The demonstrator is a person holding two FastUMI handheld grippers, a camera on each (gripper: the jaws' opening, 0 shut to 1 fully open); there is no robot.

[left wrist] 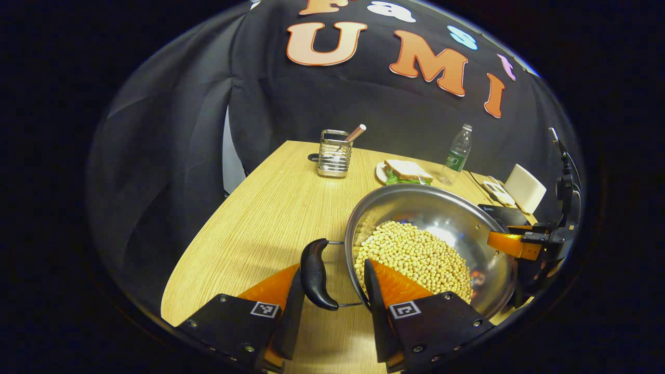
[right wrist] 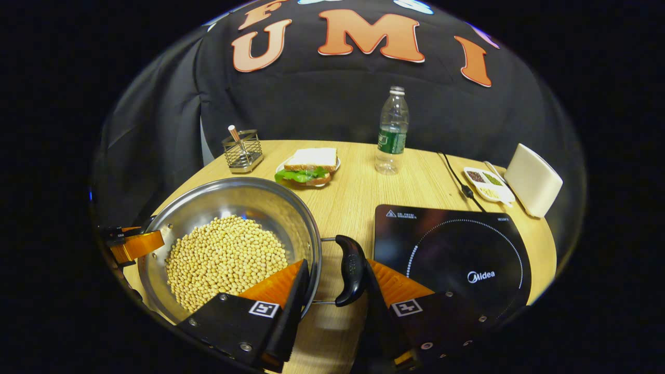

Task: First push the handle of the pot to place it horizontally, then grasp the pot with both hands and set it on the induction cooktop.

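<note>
Each gripper straddles one handle of the pot [right wrist: 228, 234], which sits on the table [right wrist: 363, 197] full of beans. The left gripper [left wrist: 332, 291] is open, its fingers either side of the left handle [left wrist: 316, 272] without clearly pressing. The right gripper [right wrist: 332, 288] is likewise open around the right handle [right wrist: 349, 270]. The cooktop [right wrist: 452, 254] lies just beyond the right gripper's outer finger, so the lift should travel that way.

A shiny steel pot [right wrist: 244, 208], upright and part-filled with pale soybeans [right wrist: 226, 257], sits toward the tabletop's near edge, its two black side handles [right wrist: 351, 269] level. Just beside it lies a flat black induction cooktop [right wrist: 452, 254], nearer the tabletop's right edge.
</note>
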